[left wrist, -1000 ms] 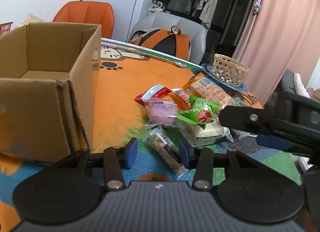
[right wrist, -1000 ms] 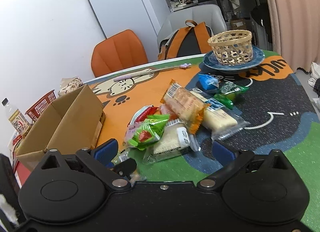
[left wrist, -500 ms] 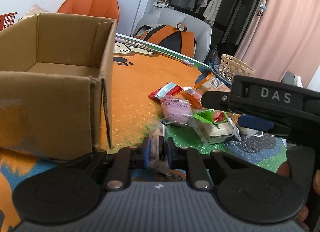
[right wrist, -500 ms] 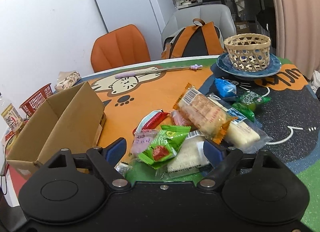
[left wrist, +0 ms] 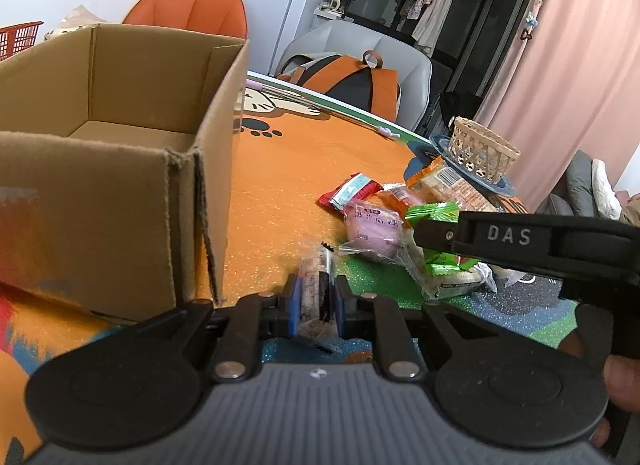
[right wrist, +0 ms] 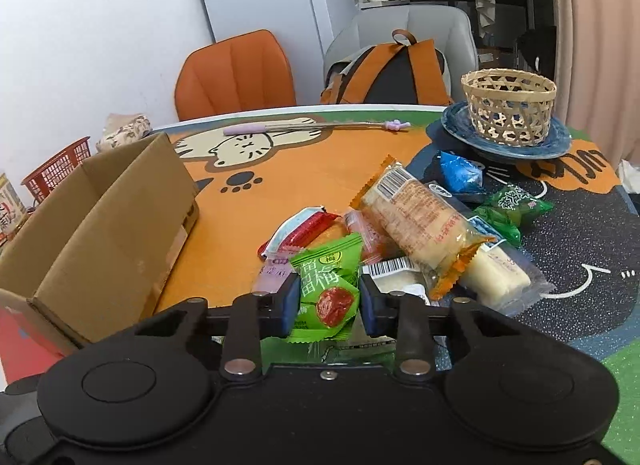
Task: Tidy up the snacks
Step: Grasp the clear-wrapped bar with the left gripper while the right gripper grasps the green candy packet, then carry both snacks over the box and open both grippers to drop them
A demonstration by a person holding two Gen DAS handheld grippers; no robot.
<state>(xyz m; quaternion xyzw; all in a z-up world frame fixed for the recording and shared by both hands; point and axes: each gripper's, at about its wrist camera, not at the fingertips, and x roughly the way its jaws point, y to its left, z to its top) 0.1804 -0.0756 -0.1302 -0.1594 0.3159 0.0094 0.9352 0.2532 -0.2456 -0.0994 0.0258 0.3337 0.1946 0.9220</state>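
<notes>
Left gripper (left wrist: 316, 300) pinches clear snack bar (left wrist: 316, 285) lengthwise.

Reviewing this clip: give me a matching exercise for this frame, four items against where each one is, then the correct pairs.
Items:
1. clear-wrapped snack bar
2. green plum packet
3. woven basket
4. cardboard box

Places:
A. on the blue plate
B. between the left claw's pads
C. open-topped on the table mat, nothing visible inside
D. between the right claw's pads

Pairs: 1-B, 2-D, 3-A, 4-C
</notes>
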